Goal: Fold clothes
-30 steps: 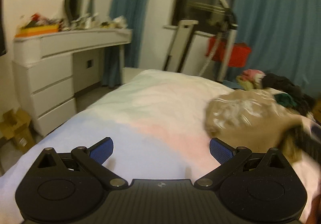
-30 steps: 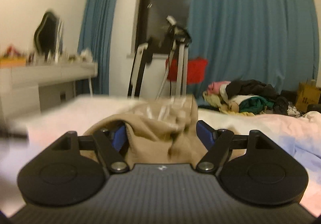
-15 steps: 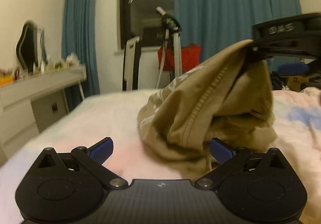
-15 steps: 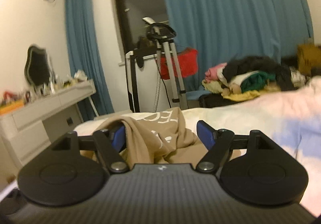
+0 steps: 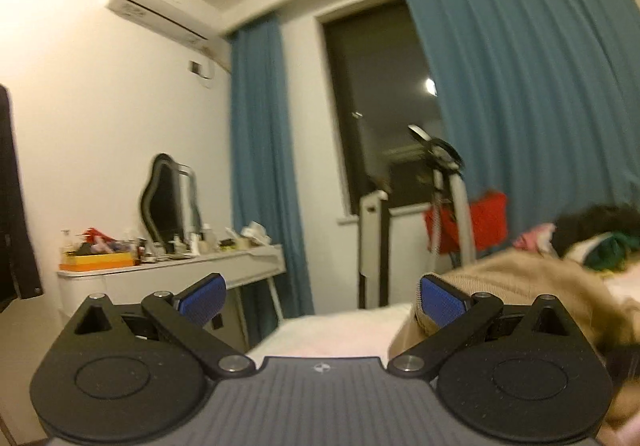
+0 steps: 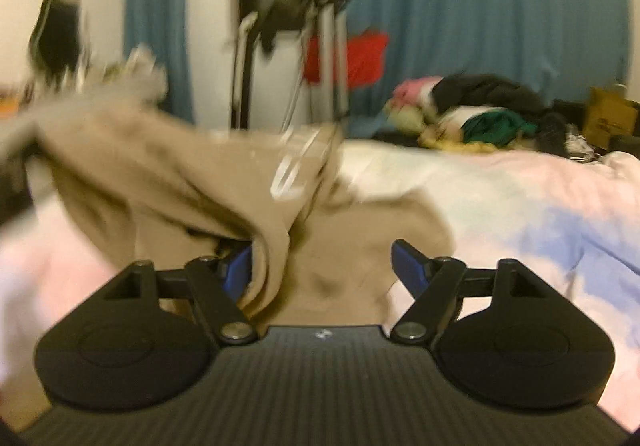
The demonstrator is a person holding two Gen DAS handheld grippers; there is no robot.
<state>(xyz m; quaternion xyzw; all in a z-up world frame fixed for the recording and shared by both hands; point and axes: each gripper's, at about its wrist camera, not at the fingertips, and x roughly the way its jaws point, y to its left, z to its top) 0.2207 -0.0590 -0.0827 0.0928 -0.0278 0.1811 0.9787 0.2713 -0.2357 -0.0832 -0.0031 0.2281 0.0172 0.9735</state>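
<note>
A tan garment (image 6: pixel 160 174) with white lettering lies partly lifted on the pastel bed cover (image 6: pixel 520 198). In the right wrist view a fold of it hangs over the left finger of my right gripper (image 6: pixel 322 266). Cloth fills the gap between the jaws, which stand wide apart and do not pinch it. The cloth stretches away to the left, blurred. In the left wrist view my left gripper (image 5: pixel 320 298) is open with nothing between its blue pads. There the tan garment (image 5: pixel 532 286) bunches just behind the right finger.
A pile of mixed clothes (image 6: pixel 480 114) sits at the bed's far side, with a cardboard box (image 6: pixel 608 118) to its right. A white dresser (image 5: pixel 168 274) with clutter and a mirror stands left of the bed. A stand (image 5: pixel 448 206) and red bag (image 5: pixel 488 222) are by the window.
The left wrist view has swung left and level, so the garment went from its centre to its right edge. The right gripper tipped down and the cloth now stretches out to its left.
</note>
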